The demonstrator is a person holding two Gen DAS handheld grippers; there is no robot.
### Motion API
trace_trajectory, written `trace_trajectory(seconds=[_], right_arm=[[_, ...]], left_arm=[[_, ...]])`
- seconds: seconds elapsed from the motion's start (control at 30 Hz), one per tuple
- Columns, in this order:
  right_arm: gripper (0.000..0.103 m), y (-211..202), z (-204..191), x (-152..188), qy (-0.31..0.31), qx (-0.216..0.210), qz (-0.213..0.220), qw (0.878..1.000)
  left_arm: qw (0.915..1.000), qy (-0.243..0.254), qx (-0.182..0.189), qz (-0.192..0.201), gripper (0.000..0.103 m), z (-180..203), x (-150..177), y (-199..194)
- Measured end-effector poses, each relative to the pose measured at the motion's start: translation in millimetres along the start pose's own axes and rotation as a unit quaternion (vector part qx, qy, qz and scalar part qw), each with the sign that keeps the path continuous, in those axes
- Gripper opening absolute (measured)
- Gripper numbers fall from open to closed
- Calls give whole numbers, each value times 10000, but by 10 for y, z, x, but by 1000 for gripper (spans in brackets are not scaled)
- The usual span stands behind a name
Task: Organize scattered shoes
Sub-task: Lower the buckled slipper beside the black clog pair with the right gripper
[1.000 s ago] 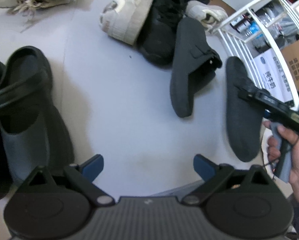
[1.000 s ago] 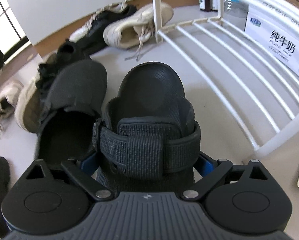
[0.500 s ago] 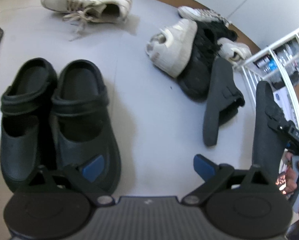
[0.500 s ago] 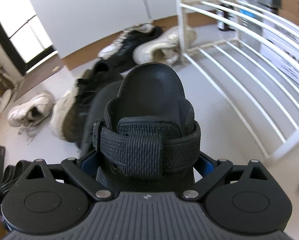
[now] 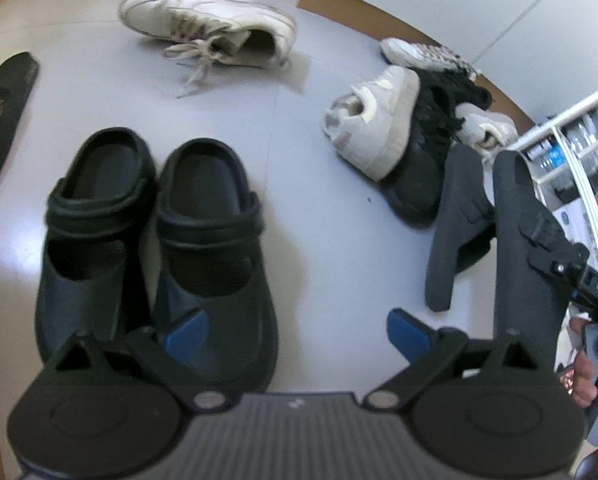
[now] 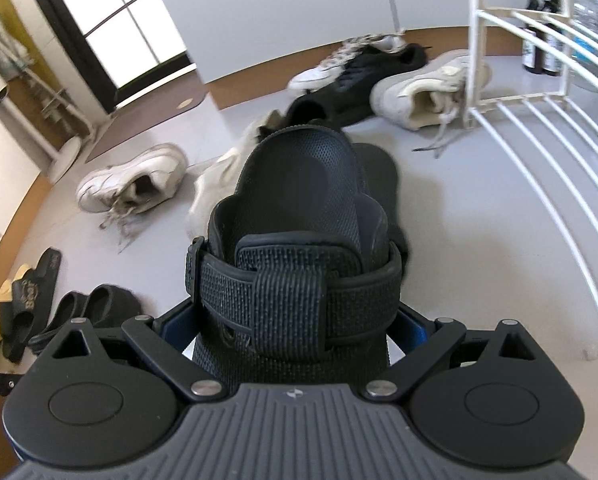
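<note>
Shoes lie scattered on the grey floor (image 5: pixel 311 184), and in the left wrist view more of them are in sight than half a second ago, because the camera has pulled back. A pair of black rubber clogs (image 5: pixel 155 240) with smooth rounded toes and heel straps stands side by side, touching, and now sits larger and nearer the middle of the frame. The left gripper (image 5: pixel 297 330) hovers above the toe of the right clog, its blue-padded fingers (image 5: pixel 187 330) wide apart and holding nothing. A white lace-up sneaker (image 5: pixel 207 24) lies farther back, and a black slipper with gold lettering (image 5: pixel 3 116) has come into view at the left edge. On the right, a cream sneaker (image 5: pixel 373 128) leans on a black lace shoe (image 5: pixel 427 160), and a dark sandal (image 5: pixel 453 228) rests on its side beside them. Next to it, the black strap sandal (image 5: pixel 515 248) is held up off the floor by the right gripper (image 5: pixel 539 240), with a hand (image 5: pixel 595 364) on the handle. In the right wrist view, the right gripper (image 6: pixel 295 332) is closed on the heel sides of this black strap sandal (image 6: pixel 299 216), which has a mesh footbed and a ribbed woven strap. Compared with before, the white wire shoe rack (image 6: pixel 539 128) has shifted further to the right, and the clogs (image 6: pixel 87 308) now show at the lower left.
</note>
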State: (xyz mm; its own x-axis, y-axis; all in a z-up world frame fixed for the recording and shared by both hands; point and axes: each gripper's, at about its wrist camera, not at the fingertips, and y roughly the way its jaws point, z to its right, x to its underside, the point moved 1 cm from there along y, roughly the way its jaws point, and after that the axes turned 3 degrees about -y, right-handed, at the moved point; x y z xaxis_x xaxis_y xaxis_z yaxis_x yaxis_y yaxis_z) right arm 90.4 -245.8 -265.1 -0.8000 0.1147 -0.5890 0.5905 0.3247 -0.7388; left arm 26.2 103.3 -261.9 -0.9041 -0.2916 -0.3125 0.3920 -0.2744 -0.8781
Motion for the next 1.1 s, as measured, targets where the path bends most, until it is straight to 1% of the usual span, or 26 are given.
trace_trajectory(seconds=[0.1, 0.27, 0.47, 0.57, 0.67, 0.7, 0.8, 0.9, 1.1], right_arm=[[98, 66, -201, 10, -147, -188, -114, 9997], [98, 229, -519, 66, -362, -441, -368, 9977], [98, 472, -839, 195, -586, -612, -682, 9941], [98, 573, -952, 245, -757, -594, -775, 9923], [98, 708, -1060, 318, -868, -533, -957, 9902], [98, 785, -1087, 350, -852, -521, -1066, 9893], [98, 924, -1132, 415, -731, -463, -1200, 9890], [98, 1028, -1213, 472, -761, -379, -1205, 9891], [98, 1161, -1296, 460, -783, -250, -1176, 9897]], left_arm=[[9997, -212, -98, 98, 98, -150, -30, -37], [9990, -374, -157, 211, 98, -289, -60, -68], [9991, -334, -154, 200, 98, -312, -92, -32], [9991, -360, -137, 202, 98, -347, -106, -22], [9990, -376, -147, 191, 98, -388, -107, -22], [9989, -391, -151, 186, 98, -404, -108, -18], [9988, -438, -142, 149, 98, -452, -105, 1], [9990, -402, -143, 104, 98, -478, -96, 21], [9991, -403, -149, 68, 98, -539, -96, 30]])
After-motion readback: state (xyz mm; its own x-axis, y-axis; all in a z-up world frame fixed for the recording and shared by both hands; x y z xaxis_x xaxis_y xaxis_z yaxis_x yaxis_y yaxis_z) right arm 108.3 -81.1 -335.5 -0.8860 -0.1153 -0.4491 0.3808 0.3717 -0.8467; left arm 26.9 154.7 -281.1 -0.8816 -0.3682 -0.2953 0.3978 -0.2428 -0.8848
